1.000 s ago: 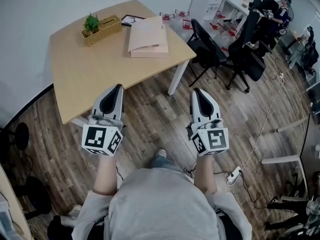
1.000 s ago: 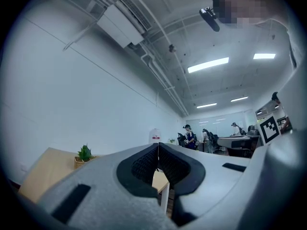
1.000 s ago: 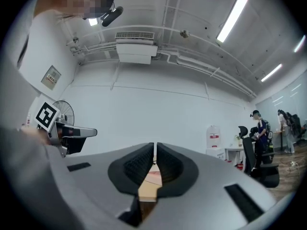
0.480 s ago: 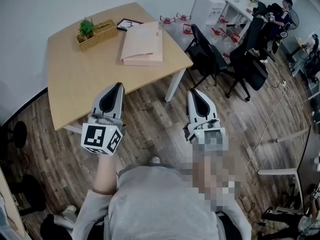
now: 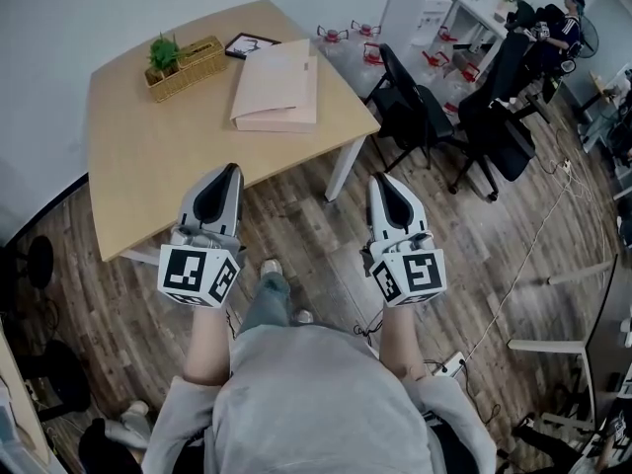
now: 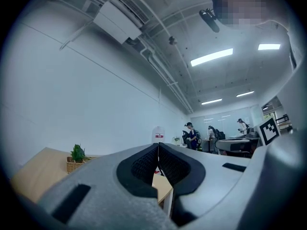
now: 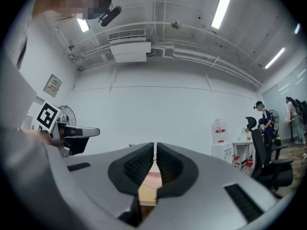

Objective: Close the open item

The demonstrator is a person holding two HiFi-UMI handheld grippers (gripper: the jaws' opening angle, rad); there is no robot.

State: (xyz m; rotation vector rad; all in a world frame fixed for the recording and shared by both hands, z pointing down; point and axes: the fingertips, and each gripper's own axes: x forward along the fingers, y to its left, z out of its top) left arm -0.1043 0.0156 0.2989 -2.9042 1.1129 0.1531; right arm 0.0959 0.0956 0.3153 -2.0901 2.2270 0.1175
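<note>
A flat pale pink box (image 5: pixel 276 85) lies on the far right part of a wooden table (image 5: pixel 148 166), its upper flap resting slightly askew on the lower part. Both grippers hover over the floor short of the table, well apart from the box. My left gripper (image 5: pixel 229 170) points at the table's near edge with its jaws pressed together and nothing in them. My right gripper (image 5: pixel 381 179) is over the wood floor beside the table leg, jaws together and empty. Past the right gripper (image 7: pixel 155 145) a strip of the pink box (image 7: pixel 152 178) shows.
A wicker basket with a green plant (image 5: pixel 182 57) and a small framed picture (image 5: pixel 247 43) stand at the table's back. Black office chairs (image 5: pixel 420 107) and a white cabinet (image 5: pixel 420 8) are to the right. A power strip (image 5: pixel 449 365) with its cable lies on the floor.
The table and box have drifted left in the head view. The person's leg has swung forward between the grippers. Both grippers keep their pose, jaws still together.
</note>
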